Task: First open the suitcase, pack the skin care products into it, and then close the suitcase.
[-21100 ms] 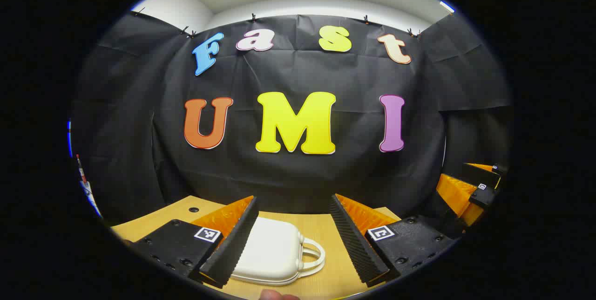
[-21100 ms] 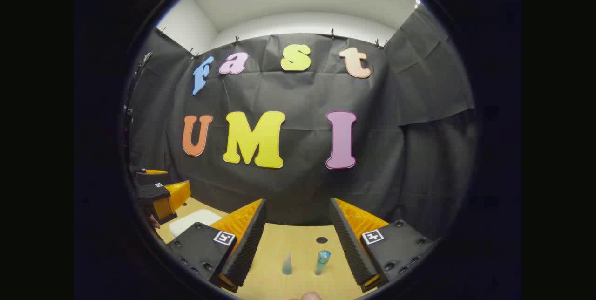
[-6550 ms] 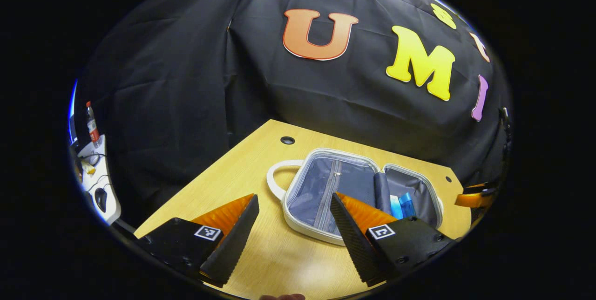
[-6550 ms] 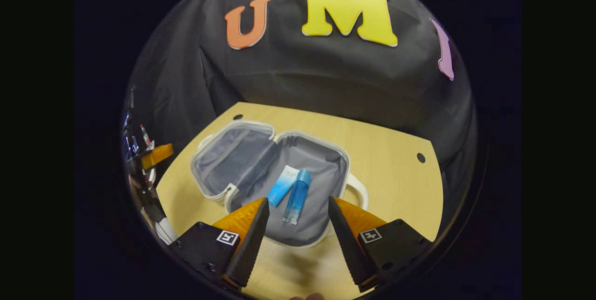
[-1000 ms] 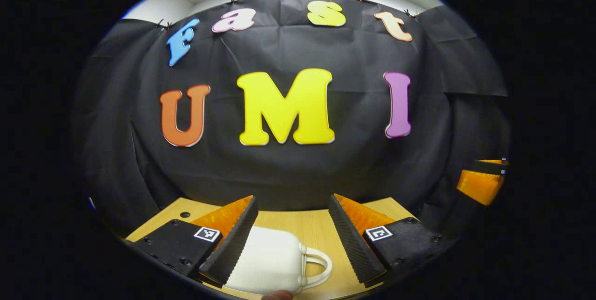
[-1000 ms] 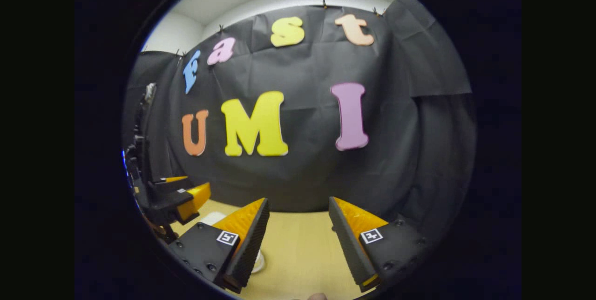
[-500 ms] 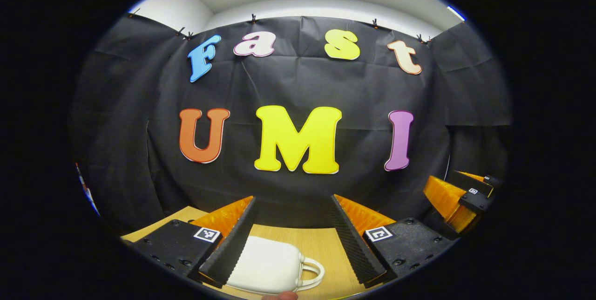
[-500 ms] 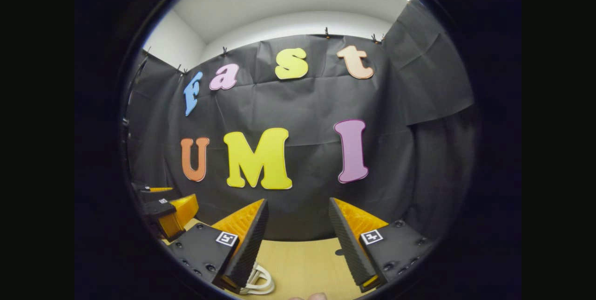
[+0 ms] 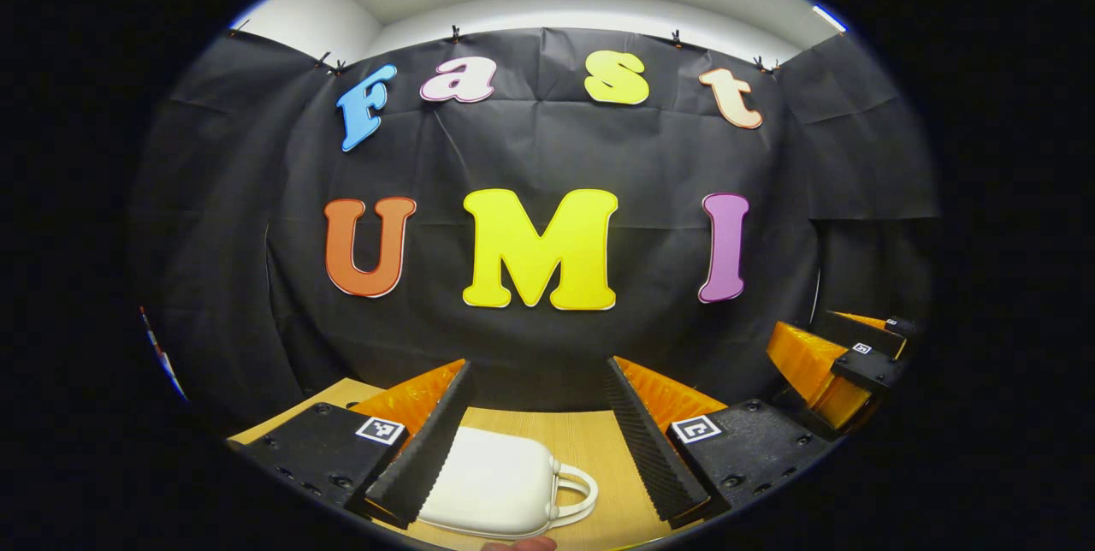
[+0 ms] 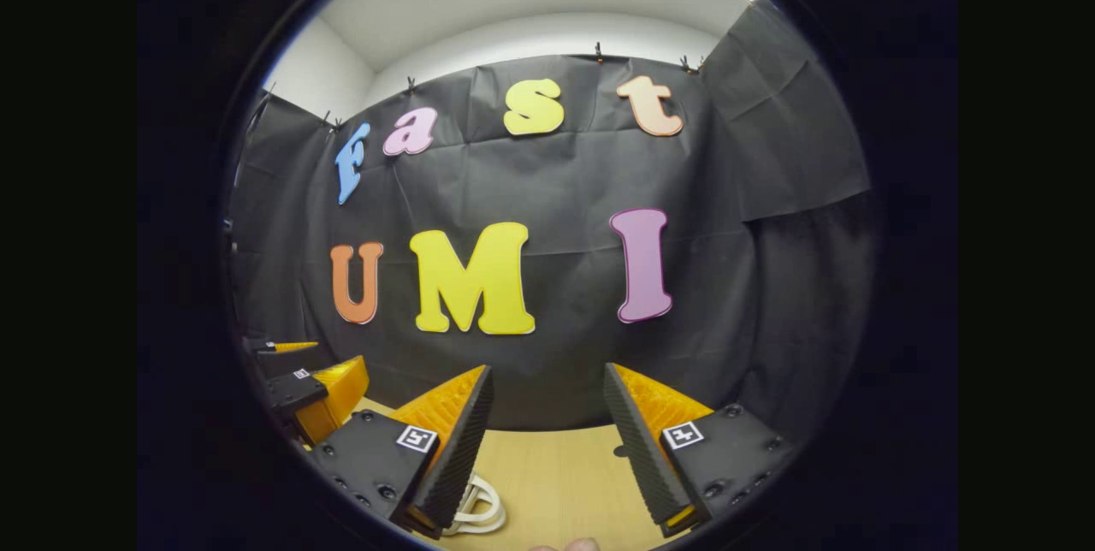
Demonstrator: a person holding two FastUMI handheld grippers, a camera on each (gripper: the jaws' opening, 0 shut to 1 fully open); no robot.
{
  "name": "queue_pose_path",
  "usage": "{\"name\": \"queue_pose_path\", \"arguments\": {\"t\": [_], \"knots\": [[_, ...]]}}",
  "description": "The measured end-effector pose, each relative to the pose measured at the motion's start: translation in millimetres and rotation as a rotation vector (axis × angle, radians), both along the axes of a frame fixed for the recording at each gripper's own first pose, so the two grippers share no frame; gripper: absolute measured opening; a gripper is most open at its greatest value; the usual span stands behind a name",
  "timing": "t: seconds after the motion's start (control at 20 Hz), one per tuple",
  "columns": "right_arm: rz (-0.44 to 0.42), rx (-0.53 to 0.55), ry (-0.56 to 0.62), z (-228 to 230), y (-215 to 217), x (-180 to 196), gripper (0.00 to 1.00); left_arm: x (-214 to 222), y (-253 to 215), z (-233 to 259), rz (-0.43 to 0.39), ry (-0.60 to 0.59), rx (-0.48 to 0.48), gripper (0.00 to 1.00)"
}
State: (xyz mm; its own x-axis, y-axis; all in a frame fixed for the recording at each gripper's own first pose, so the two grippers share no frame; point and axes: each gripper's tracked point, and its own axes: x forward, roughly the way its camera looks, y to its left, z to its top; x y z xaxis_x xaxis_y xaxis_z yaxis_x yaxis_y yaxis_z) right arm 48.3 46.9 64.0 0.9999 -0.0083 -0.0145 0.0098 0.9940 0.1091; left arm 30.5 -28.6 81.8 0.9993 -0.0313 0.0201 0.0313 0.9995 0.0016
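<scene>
Apart from the wall, nothing readable stood anywhere. The left claw (image 9: pixel 536 440) carried two small square black-and-white coded tags, one on each finger mount, patterns and not letters. The right claw (image 10: pixel 547 444) bore the same sort of pair. In the left gripper view, the right claw, farther off, showed a tiny tag too small to make out.

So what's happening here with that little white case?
A person holds a gripper in each hand above a wooden table. The left gripper and right gripper are both open and hold nothing. The small white suitcase lies closed on the table, its handle toward the right gripper.
</scene>
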Motion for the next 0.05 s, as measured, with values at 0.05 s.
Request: {"name": "queue_pose_path", "arguments": {"t": [0.05], "knots": [[0.0, -0.005, 0.003, -1.6, -0.2, 0.9, 0.75, -0.1, -1.2, -0.1, -0.002, 0.001, 0.003, 0.97]]}}
